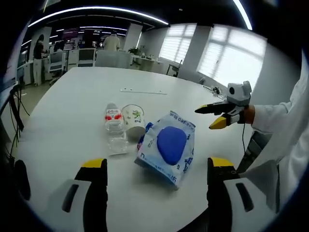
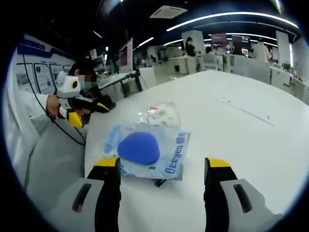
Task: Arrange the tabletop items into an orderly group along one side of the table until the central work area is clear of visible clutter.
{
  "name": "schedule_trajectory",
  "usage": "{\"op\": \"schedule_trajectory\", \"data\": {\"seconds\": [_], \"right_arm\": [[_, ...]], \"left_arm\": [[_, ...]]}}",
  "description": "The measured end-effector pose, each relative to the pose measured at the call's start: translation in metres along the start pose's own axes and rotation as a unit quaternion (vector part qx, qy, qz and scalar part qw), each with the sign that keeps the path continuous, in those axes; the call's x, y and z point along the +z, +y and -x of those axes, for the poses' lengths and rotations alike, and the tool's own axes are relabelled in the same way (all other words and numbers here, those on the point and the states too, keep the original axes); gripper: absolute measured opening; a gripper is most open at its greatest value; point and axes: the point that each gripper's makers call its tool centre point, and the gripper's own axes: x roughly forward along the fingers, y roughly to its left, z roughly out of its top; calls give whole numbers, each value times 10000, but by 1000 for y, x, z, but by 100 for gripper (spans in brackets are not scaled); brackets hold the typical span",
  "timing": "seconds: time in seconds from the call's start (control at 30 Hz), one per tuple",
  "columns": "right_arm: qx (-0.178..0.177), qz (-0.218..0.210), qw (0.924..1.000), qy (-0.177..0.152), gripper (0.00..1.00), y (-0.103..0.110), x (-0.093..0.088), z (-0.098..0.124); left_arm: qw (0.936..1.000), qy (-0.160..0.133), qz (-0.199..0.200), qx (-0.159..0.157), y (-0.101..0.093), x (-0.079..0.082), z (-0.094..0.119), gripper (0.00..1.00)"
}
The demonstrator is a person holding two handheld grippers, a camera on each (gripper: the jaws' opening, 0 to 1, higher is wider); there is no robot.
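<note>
Tabletop (image 1: 72, 96), white and rounded, carries a small group of things not far from its near edge. A flat white-and-blue plastic packet with a round blue pad inside (image 1: 168, 146) lies closest to that edge, between the two yellow-tipped jaws of the left tongs (image 1: 157, 166) as the left gripper view sees it. These left tongs stand wide and hold nothing; their tips are above the tabletop, apart from the packet.

Just beside the packet, on its far side, lies a white paper cup with a green print (image 1: 133, 119) on its side, its mouth toward the camera. A clear plastic water bottle with a red-and-white label (image 1: 115, 126) lies touching or almost touching the cup. Farther toward the middle of the tabletop is a thin pale strip (image 1: 143, 91), well apart from the group.

In the right gripper view the same packet (image 2: 147, 151) lies between the jaws of the right tongs (image 2: 161, 166), which are also wide and empty. Behind it the clear bottle and cup (image 2: 157, 114) are seen only as a blurred heap.

The right tongs show in the left gripper view too, at the right, in a hand with a white sleeve (image 1: 270, 116); there the jaws stand a little apart, above the tabletop edge.
</note>
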Motion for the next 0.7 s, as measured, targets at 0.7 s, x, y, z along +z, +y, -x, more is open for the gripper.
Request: {"op": "schedule_trajectory", "data": {"seconds": [0.7], "right_arm": [[-9, -369, 9991, 217, 54, -12, -16, -14]], "left_arm": [[9993, 132, 304, 184, 6, -10, -30, 75]]}}
